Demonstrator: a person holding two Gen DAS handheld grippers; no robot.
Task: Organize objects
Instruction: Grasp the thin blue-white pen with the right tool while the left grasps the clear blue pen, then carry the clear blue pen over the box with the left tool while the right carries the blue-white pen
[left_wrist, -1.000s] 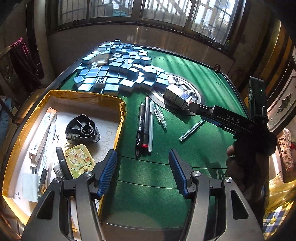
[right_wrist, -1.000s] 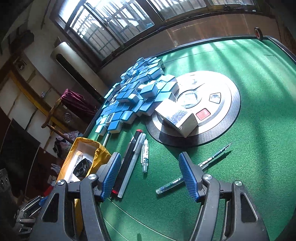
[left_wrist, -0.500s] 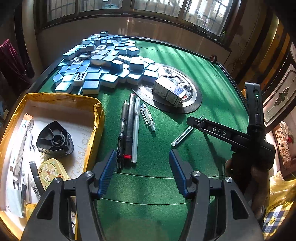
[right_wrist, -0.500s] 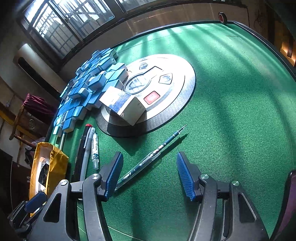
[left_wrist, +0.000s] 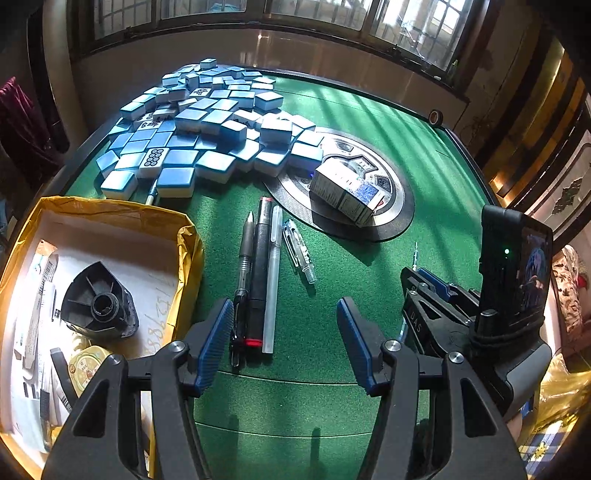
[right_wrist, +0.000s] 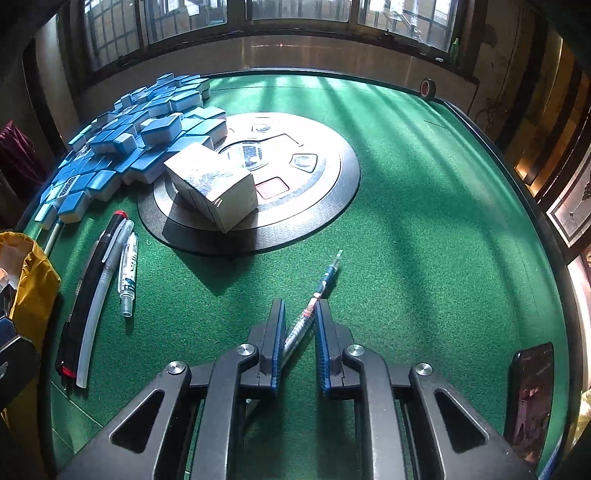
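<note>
Right hand-held gripper (right_wrist: 299, 332) clenched on a clear pen (right_wrist: 317, 295) lying low centre on the green table (right_wrist: 424, 221). Left hand-held gripper (left_wrist: 284, 332) released, empty, above felt. Left of it: four pens (left_wrist: 264, 273), yellow box (left_wrist: 188, 236). Upper left: mahjong tiles (left_wrist: 207, 136); small carton (left_wrist: 345, 192) centre.

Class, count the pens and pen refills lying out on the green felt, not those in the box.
5. Four lie side by side beside the yellow box: grey pen, black pen, white pen, clear pen. The refill sits in the shut right gripper. Another white one may poke from under the tiles.
</note>
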